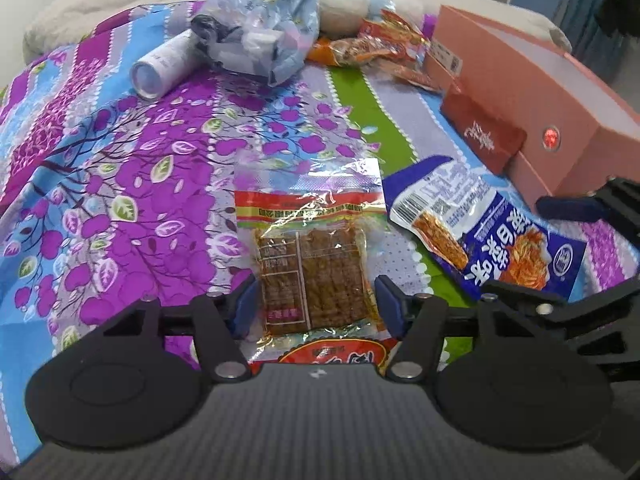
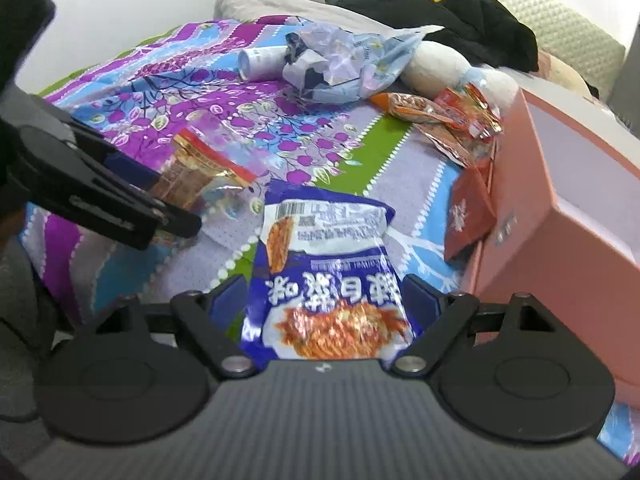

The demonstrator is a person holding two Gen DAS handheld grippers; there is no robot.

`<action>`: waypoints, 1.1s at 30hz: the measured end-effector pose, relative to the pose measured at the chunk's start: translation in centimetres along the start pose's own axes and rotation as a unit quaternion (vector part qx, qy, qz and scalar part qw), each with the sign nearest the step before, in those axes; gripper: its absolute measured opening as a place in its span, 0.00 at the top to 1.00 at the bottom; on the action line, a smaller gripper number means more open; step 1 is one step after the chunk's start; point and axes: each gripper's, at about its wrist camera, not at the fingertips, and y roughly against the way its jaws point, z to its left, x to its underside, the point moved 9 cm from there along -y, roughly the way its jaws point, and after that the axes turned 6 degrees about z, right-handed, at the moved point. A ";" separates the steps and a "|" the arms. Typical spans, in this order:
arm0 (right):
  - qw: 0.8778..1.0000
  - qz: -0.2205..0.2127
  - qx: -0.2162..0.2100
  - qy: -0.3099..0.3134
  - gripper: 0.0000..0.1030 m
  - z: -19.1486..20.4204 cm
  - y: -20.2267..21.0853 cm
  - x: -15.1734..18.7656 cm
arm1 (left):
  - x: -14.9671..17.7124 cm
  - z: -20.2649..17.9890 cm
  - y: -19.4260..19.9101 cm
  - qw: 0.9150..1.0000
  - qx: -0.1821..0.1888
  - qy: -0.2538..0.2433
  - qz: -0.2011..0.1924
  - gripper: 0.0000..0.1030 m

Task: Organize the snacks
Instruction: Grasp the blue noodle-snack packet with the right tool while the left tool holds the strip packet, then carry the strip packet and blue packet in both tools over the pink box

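Note:
In the left wrist view my left gripper (image 1: 316,308) has its blue pads on both sides of a clear packet of brown spicy strips (image 1: 316,256) with a red and yellow band; the pads touch its edges. In the right wrist view my right gripper (image 2: 326,306) is closed on a blue and white snack bag (image 2: 324,272), which stands between the pads. That bag also shows in the left wrist view (image 1: 492,232). The left gripper's arm (image 2: 100,196) and the clear packet (image 2: 196,176) appear at the left of the right wrist view.
Everything lies on a purple floral bedsheet (image 1: 120,184). A pink box (image 1: 532,92) stands at the right with a red pouch (image 1: 484,136) against it. Orange snack packets (image 1: 380,48), a crumpled plastic bag (image 1: 264,28) and a white tube (image 1: 164,66) lie at the back.

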 end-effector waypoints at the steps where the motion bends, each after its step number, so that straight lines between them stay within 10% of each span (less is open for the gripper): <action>1: 1.000 0.002 -0.002 0.002 0.17 0.1 -0.4 -0.2 | 0.0 0.2 0.1 1.000 0.003 0.005 -0.001 0.36; 20: 0.998 0.024 -0.016 -0.048 0.15 -0.4 -4.9 -1.3 | 0.0 1.2 0.5 0.998 0.026 0.048 -0.006 0.36; 27: 0.994 0.021 -0.024 -0.104 0.57 -0.5 -3.9 -1.2 | -0.6 1.2 1.1 0.998 0.028 0.060 -0.013 0.36; 33: 0.990 0.014 -0.013 -0.143 0.66 -1.0 -2.5 -1.2 | -1.3 0.8 1.8 0.997 0.032 0.066 -0.018 0.36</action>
